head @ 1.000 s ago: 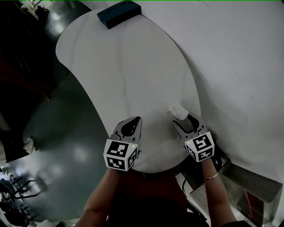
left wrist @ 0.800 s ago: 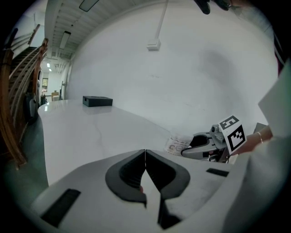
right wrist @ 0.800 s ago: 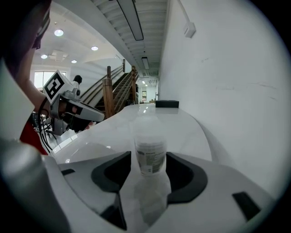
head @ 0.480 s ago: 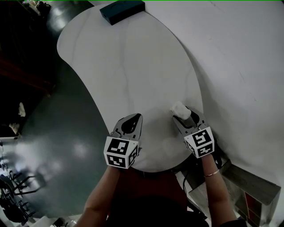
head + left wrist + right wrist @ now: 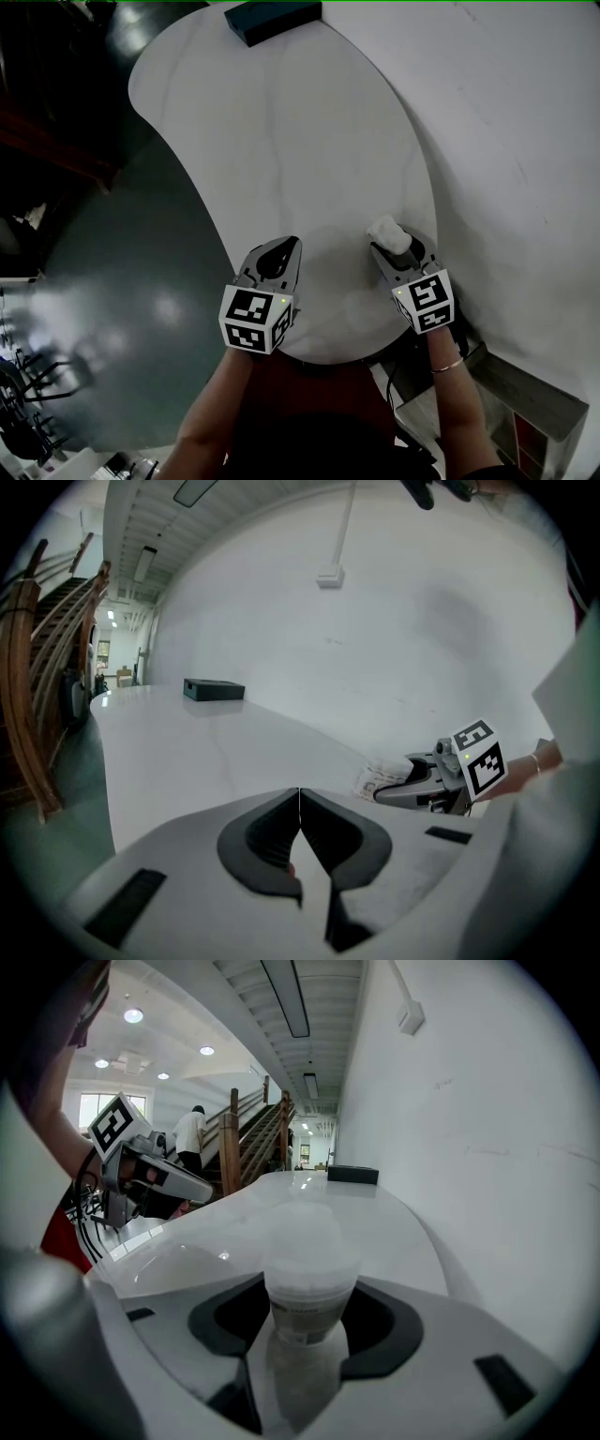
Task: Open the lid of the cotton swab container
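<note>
Right claw [image 5: 302,1321]: clamped on cotton swab container [image 5: 305,1269], lid still on, lid end pointing away from claw, over white surface [image 5: 281,141] near right edge. Left claw [image 5: 299,808]: closed, empty, well apart from container.

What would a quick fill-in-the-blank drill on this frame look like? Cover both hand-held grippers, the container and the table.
1. The translucent plastic cotton swab container is clamped in the hand-held gripper on the person's ____ side.
2. The left hand-held gripper has its jaws together, holding ____.
3. The dark rectangular box lies at the ____ end of the white curved table.

Missing words: right; nothing; far.
</note>
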